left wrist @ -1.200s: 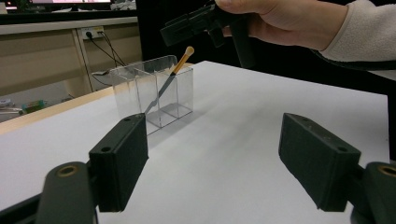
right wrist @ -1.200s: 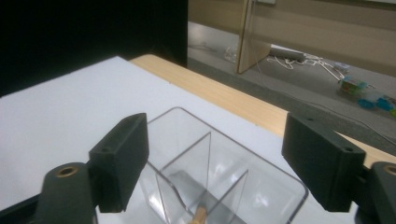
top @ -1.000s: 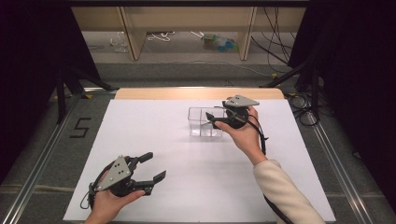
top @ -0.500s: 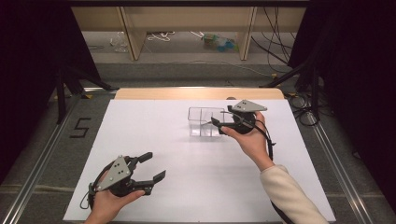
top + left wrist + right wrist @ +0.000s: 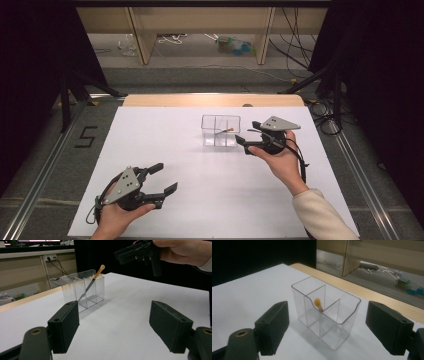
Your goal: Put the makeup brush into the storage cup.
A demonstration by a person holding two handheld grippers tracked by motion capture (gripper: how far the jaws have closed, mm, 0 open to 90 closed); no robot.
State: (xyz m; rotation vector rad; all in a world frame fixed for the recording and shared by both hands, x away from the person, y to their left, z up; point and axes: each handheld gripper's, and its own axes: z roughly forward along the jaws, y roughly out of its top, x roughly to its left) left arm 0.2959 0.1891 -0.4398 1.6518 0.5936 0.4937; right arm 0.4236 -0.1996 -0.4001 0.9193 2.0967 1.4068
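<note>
Clear divided box [image 5: 220, 131] with a tilted brush [image 5: 224, 131] inside, just beside the spread, empty right tool [image 5: 245, 143].

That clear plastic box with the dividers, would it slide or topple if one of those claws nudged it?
The clear plastic divided box looks thin-walled and nearly empty, so it is probably light and would likely slide on the smooth white table. Its base seems broad for its height, so tipping looks less likely. The slim stick with a tan tip leans loosely inside and would probably rattle or shift.

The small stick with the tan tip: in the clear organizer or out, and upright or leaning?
In, leaning. The stick stands inside the clear organizer, tip resting at the rim.
</note>
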